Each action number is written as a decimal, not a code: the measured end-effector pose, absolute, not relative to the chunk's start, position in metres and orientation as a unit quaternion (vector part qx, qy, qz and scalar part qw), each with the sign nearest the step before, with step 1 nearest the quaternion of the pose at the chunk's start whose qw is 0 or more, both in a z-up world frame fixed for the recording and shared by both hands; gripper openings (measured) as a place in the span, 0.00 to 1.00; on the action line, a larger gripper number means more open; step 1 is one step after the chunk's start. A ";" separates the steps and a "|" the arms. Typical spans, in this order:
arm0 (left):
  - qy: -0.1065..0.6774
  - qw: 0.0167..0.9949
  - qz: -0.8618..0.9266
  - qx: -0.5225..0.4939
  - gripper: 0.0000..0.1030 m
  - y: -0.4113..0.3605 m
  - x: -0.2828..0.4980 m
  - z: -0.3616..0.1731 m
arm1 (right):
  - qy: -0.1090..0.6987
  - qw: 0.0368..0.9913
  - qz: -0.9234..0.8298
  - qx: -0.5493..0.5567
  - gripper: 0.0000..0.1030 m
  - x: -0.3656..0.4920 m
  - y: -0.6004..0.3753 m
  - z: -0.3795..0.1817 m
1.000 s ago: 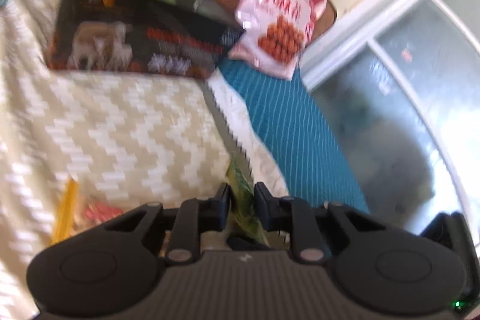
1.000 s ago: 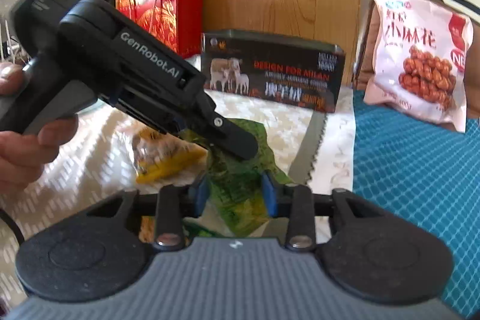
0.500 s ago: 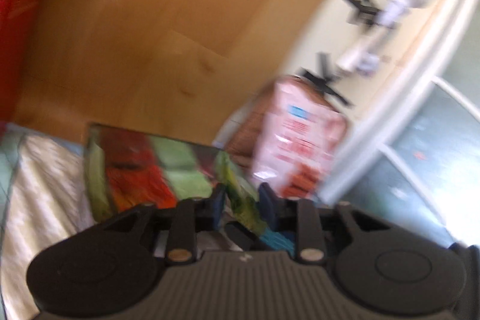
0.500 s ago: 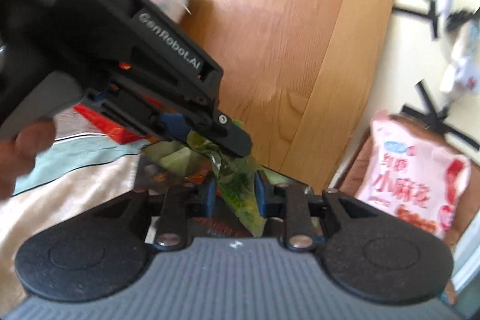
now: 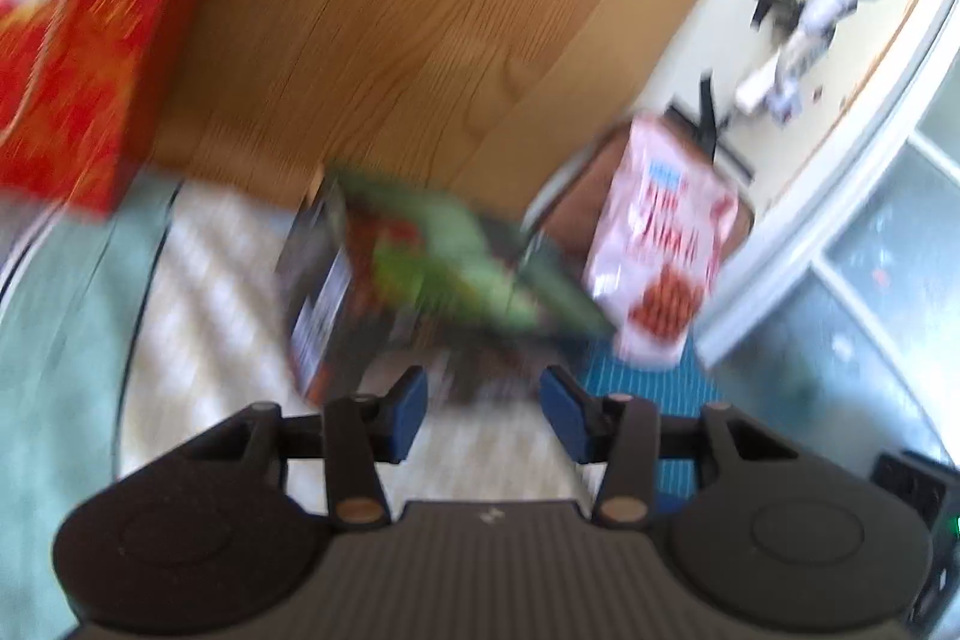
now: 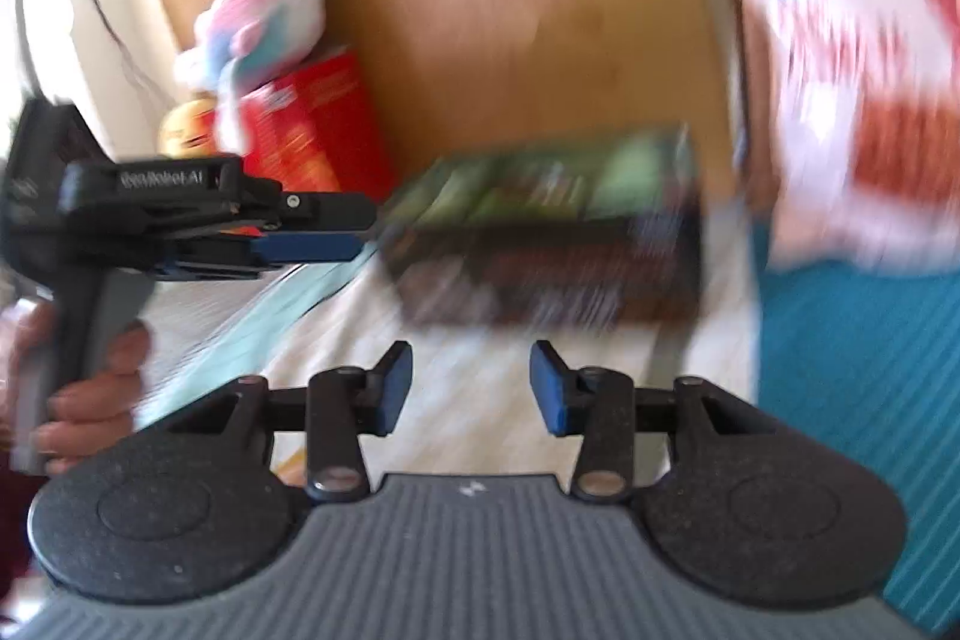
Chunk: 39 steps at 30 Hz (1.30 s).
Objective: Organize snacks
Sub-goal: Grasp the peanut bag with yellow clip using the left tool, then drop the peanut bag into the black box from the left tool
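We read the green snack packet (image 5: 444, 256) as a crumpled, glossy bag, green with darker patches. The view is blurred, so no print can be made out. In the left wrist view it lies on top of the dark box (image 5: 324, 304). That box stands on the pale patterned bedspread (image 5: 210, 292), against the wooden headboard (image 5: 420, 10).

In the right wrist view the dark box (image 6: 552, 250) shows a green top and a dark front face with red lettering too smeared to read. We cannot tell whether the box is open or what it contains.

A pink snack bag (image 5: 660, 256) printed with brown round pieces stands to the right of the box, beside the teal striped cloth (image 5: 636, 358). A red carton (image 5: 78, 40) stands to the left, against the headboard. In the right wrist view a pastel plush toy (image 6: 264, 22) sits on top of it.

The left tool (image 5: 483, 415) has its jaws opening, moderately wide, with nothing between the blue pads. The right tool (image 6: 471, 388) likewise has its jaws opening, with nothing between them. In the right wrist view a hand (image 6: 90, 400) grips the handle of the left tool, whose fingers point toward the dark box.
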<state>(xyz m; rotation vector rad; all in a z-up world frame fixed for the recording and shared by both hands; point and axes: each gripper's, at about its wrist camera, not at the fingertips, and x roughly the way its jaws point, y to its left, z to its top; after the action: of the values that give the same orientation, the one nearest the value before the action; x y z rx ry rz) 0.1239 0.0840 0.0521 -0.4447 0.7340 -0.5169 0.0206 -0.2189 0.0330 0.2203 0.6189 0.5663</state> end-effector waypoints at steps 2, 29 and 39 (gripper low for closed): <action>0.384 0.862 -0.253 -0.215 0.47 0.090 0.110 0.038 | 0.338 0.880 0.299 0.146 0.46 0.006 -0.226 0.019; 0.337 0.859 -0.310 -0.227 0.44 0.053 0.141 0.086 | 0.240 0.932 0.266 0.052 0.34 0.031 -0.191 0.064; 0.362 0.881 -0.217 -0.214 0.47 0.022 0.224 0.064 | 0.207 0.969 0.133 0.016 0.40 0.115 -0.209 0.050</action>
<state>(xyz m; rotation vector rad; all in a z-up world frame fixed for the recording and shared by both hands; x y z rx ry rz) 0.2241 0.0222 0.0641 -0.4451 0.7531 -0.4515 0.1148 -0.2090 0.0504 0.0333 0.4181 0.2697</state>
